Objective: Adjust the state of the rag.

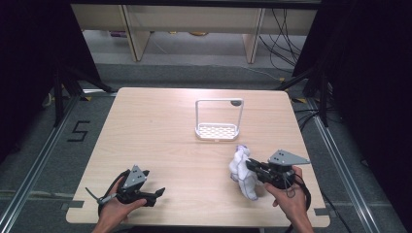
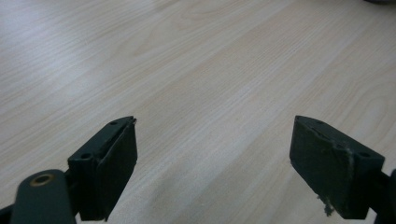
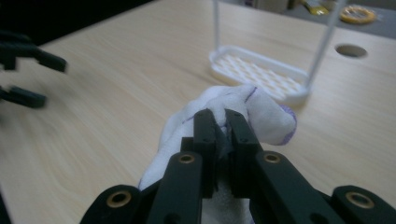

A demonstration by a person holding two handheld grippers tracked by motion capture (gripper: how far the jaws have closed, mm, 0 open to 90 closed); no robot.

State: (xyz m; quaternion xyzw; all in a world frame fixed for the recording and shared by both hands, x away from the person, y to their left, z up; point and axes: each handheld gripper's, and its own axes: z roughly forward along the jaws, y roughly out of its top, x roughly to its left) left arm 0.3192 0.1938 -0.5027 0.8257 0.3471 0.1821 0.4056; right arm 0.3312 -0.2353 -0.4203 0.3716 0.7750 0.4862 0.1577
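A white cloth (image 1: pixel 243 172) with purple trim hangs bunched at the table's right front. My right gripper (image 1: pixel 249 165) is shut on the cloth (image 3: pixel 261 114), its jaws pinching a fold close together, and part of the cloth is lifted off the wood. The right gripper (image 3: pixel 220 120) points toward a white rack. That rack (image 1: pixel 216 130), a perforated tray with a tall wire frame, stands at the table's middle back; its tray (image 3: pixel 252 74) lies just past the cloth. My left gripper (image 1: pixel 158 192) rests at the left front, open over bare wood, its jaws (image 2: pixel 215 140) wide apart with nothing between them.
The wooden table (image 1: pixel 160 131) has bare room in its left and middle parts. A round hole (image 3: pixel 351 50) sits in the tabletop beyond the rack. Dark frames and cables stand on the floor at both sides, shelving at the back.
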